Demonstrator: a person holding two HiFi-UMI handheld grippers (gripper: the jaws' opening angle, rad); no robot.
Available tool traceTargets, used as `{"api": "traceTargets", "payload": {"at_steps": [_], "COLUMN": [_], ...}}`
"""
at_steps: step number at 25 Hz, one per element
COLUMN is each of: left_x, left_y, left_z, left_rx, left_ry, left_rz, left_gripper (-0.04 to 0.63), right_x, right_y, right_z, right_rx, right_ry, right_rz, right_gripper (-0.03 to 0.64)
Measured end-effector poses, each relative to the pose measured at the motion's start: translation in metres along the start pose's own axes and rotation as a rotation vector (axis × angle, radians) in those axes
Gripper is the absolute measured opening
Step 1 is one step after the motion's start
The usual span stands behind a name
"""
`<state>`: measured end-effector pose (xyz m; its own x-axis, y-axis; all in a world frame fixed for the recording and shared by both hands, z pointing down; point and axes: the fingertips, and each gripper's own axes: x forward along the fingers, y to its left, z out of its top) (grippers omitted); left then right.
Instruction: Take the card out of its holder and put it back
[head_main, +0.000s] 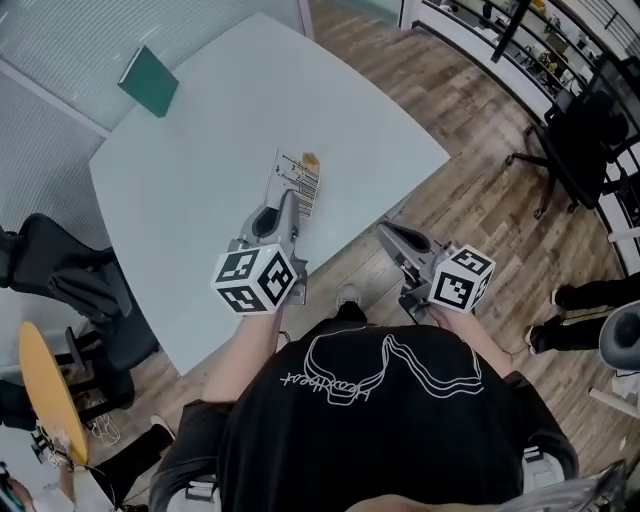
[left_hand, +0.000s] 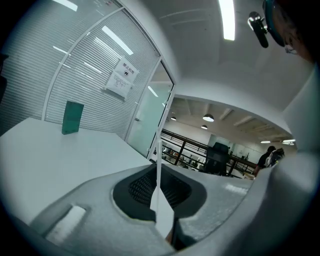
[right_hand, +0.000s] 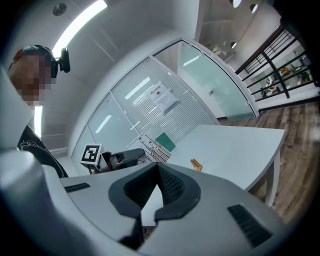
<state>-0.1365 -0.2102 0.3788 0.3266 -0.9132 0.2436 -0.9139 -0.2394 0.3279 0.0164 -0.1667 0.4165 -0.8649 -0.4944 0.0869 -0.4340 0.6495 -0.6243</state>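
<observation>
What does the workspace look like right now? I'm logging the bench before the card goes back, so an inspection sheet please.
Surface: pale table, holding only the items below.
Job's things: printed card clamped in the left gripper, out of the small wooden holder, which sits on the table.
Clutter: green rectangular item at the far corner.
Grippers: left gripper shut on the card; right gripper shut, empty, just off the table's near edge.
Cables: nothing seen.
Surroundings: wooden floor, black office chairs, glass partition with blinds.
</observation>
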Motion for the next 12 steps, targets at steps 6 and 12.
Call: {"api": "traceTargets", "payload": {"at_steps": [6, 12], "left_x": [0.044, 0.077], "left_y": [0.034, 0.061], "left_z": [0.000, -0.013], "left_rx": [-0.002, -0.017], "left_ry": [0.013, 0.034], "left_rz": [0.072, 0.104], "left_gripper": [0.025, 0.025], "right_x": [0.011, 0.027], "right_y": [-0.041, -0.064], "right_z": [0.003, 0.005], "right_rx": [0.043, 0.065], "right_ry": [0.009, 0.023], "right_rz": [-0.047, -0.072], "right_gripper": [0.008, 0.009]}}
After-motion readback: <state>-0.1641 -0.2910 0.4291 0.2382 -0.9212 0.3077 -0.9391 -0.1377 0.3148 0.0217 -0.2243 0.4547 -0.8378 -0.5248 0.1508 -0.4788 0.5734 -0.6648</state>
